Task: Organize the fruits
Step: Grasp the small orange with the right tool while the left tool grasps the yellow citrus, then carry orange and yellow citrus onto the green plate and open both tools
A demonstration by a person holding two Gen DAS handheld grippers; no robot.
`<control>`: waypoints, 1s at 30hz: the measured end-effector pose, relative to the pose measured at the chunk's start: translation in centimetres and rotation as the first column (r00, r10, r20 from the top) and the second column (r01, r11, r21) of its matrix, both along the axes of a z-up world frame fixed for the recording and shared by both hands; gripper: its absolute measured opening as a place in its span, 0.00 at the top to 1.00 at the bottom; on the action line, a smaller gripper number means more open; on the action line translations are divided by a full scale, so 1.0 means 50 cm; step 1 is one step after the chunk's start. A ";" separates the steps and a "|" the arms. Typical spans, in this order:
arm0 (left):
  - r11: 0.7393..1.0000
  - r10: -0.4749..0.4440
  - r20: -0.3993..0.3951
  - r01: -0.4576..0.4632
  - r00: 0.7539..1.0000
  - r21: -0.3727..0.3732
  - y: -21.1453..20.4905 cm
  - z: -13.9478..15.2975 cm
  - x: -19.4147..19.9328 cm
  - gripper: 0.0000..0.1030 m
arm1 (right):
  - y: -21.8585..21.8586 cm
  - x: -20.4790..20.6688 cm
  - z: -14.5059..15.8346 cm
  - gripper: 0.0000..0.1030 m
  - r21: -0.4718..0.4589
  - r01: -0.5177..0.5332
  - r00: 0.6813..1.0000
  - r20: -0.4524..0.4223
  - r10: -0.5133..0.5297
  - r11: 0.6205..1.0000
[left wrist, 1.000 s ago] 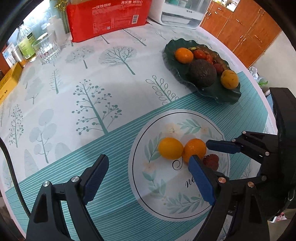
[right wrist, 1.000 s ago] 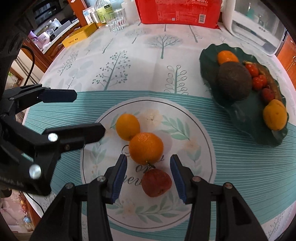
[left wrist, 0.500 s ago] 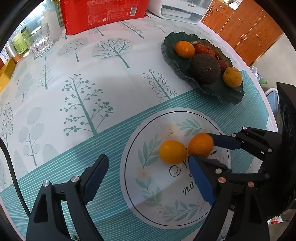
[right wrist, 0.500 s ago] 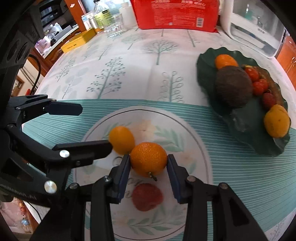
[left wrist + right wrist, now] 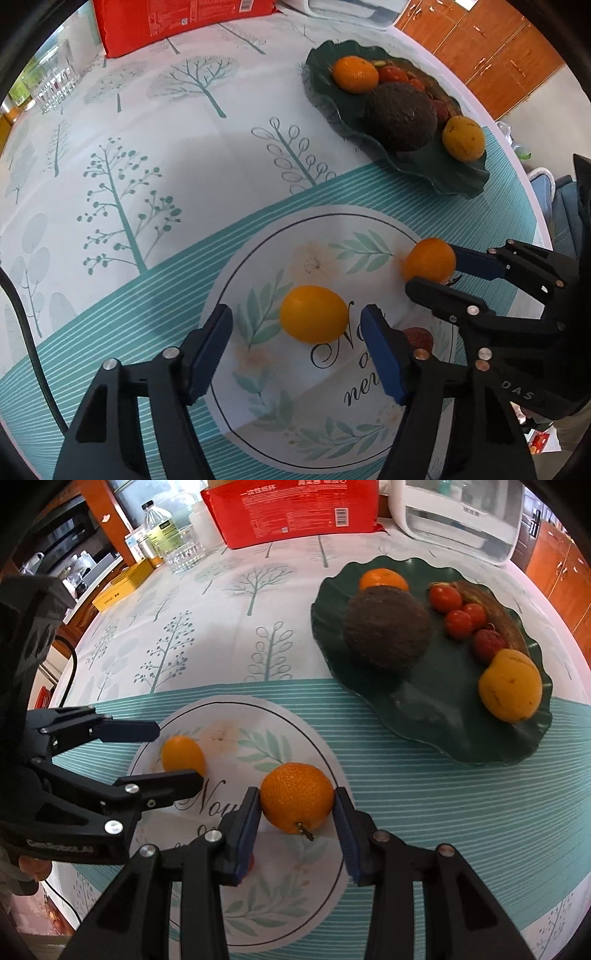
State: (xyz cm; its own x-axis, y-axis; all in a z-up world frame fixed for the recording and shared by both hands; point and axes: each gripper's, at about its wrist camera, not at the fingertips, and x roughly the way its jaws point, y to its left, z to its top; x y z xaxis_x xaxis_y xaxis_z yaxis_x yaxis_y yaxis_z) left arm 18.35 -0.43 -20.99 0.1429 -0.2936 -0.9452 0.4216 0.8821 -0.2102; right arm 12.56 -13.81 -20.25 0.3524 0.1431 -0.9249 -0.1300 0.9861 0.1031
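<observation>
Nearest to me, my right claw (image 5: 297,808) is clamping the orange (image 5: 296,796) between its two blue pads, one pressing on each side, with the stem stub pointing down toward the camera. The orange is sitting above the round leaf-printed circle (image 5: 258,738) on the tablecloth; I cannot tell whether it is touching the cloth. A small red fruit (image 5: 418,336) is lying on that circle, half hidden behind my left claw's finger in the left view.

My left claw (image 5: 297,332) is standing apart, its fingers flanking the yellow fruit (image 5: 314,314) without touching it. That fruit is resting on the printed circle, near the orange.

Farther out, the dark green plate (image 5: 436,709) is sitting on the surface (image 5: 221,602), carrying a second orange (image 5: 384,580), a big brown avocado (image 5: 388,627), small red tomatoes (image 5: 458,609), a red berry (image 5: 489,644) and a yellow apricot (image 5: 511,690).

At the far edge, a red packet (image 5: 291,509), a drinking glass (image 5: 183,552), a bottle (image 5: 157,528) and a white appliance (image 5: 461,513) are standing.
</observation>
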 end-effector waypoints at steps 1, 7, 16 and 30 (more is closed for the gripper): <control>1.000 -0.001 0.008 0.001 1.000 0.005 -0.003 0.001 -0.001 0.36 | -0.001 0.000 0.000 0.61 0.002 0.002 1.000 0.000 -0.002 1.000; 1.000 -0.001 0.000 0.001 1.000 0.006 -0.017 0.002 -0.001 0.61 | -0.003 -0.002 0.000 0.61 0.007 0.004 1.000 0.002 -0.004 1.000; 0.999 0.015 0.015 -0.016 1.000 0.040 -0.033 0.009 -0.019 0.66 | -0.010 -0.016 0.002 0.62 0.026 0.010 1.000 0.002 -0.010 1.000; 0.999 0.038 0.083 -0.037 0.996 -0.013 -0.058 0.109 -0.069 0.66 | -0.032 -0.050 0.058 0.62 0.018 -0.005 0.999 0.036 0.005 1.000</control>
State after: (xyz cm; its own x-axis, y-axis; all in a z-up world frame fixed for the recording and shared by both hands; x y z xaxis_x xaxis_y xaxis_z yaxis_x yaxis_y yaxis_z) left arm 14.91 -3.31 -15.56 0.2323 -0.2976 -0.9260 0.4052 0.8951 -0.1860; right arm 10.08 -15.41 -17.35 0.3850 0.1614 -0.9087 -0.1391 0.9835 0.1158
